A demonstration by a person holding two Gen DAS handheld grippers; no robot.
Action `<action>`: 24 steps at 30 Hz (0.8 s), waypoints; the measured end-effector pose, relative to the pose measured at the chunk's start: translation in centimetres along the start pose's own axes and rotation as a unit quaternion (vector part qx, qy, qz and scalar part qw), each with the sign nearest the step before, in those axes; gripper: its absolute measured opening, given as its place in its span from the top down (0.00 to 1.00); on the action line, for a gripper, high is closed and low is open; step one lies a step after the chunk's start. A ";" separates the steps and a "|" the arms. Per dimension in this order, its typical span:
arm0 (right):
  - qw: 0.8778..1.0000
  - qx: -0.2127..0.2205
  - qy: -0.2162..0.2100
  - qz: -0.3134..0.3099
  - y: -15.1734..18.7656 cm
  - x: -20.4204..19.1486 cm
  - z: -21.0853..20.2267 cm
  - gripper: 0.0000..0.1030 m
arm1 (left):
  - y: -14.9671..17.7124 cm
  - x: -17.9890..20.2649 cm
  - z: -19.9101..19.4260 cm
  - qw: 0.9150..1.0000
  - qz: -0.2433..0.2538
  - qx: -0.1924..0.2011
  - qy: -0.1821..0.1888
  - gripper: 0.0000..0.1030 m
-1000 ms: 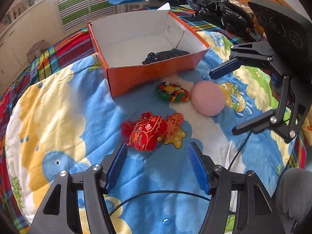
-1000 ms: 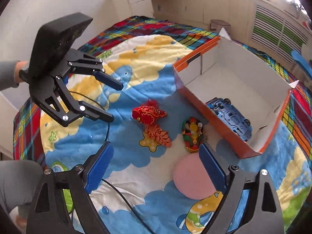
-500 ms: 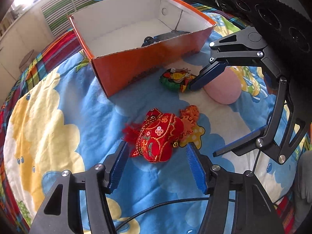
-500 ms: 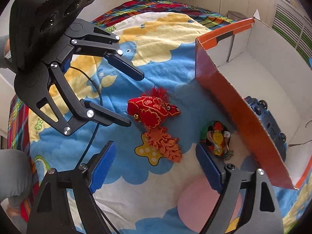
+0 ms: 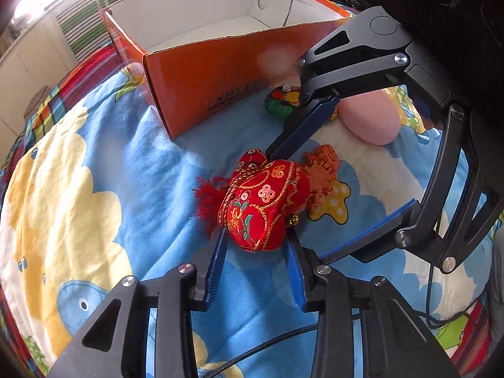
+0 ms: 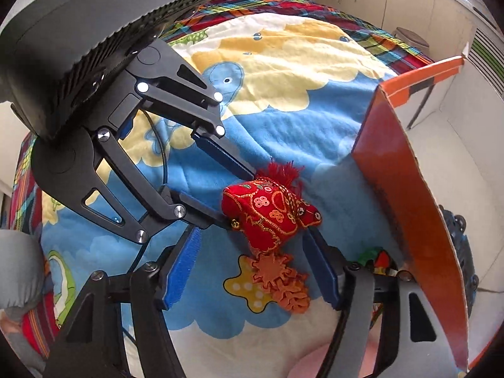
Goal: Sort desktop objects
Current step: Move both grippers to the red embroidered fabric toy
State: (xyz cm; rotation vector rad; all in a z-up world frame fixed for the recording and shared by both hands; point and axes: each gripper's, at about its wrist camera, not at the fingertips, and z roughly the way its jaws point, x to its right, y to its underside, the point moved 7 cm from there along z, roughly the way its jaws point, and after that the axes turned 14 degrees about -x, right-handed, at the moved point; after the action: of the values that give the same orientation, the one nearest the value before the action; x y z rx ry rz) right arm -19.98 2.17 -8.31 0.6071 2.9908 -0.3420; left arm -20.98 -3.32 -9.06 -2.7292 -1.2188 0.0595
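Observation:
A red embroidered fish toy with an orange frilly tail lies on the cartoon blanket. My left gripper is open, its blue pads on either side of the toy's near end, close to it. My right gripper is open and straddles the toy's tail side. It shows in the left wrist view over the toy. An orange cardboard box stands behind. A small green and red toy and a pink round object lie near the box.
A blue toy car lies inside the box. The blanket covers a round surface with a plaid cloth at its edges. Black cables trail under both grippers. White cabinets stand in the background.
Both grippers have moved in on the red fish toy. My left gripper's pads have narrowed around its near end, and my right gripper has come down over it from the other side.

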 end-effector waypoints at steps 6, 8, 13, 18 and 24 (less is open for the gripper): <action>1.000 -0.001 0.018 -0.023 -0.1 0.3 0.6 0.35 | -0.2 -1.0 0.7 1.000 -0.005 0.000 0.002 0.67; 0.999 -0.004 0.026 -0.027 -0.4 0.6 0.6 0.35 | -0.3 -1.4 0.7 1.000 -0.007 0.003 0.002 0.67; 0.999 -0.005 0.032 -0.030 -1.0 1.3 -0.1 0.33 | -0.2 -1.6 0.7 1.000 0.000 0.011 0.003 0.67; 0.995 -0.024 0.058 -0.073 -0.6 1.0 0.2 0.33 | 0.0 -2.2 0.1 1.000 0.004 0.020 0.015 0.67; 0.992 -0.009 0.083 -0.096 -0.4 0.9 0.6 0.34 | -0.3 -1.9 0.0 0.999 0.040 0.032 -0.013 0.67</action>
State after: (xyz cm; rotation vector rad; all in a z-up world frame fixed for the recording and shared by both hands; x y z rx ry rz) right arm -20.97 1.99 -8.93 0.3616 3.2170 -0.2891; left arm -22.46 -4.55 -9.05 -2.7282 -1.0950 0.1411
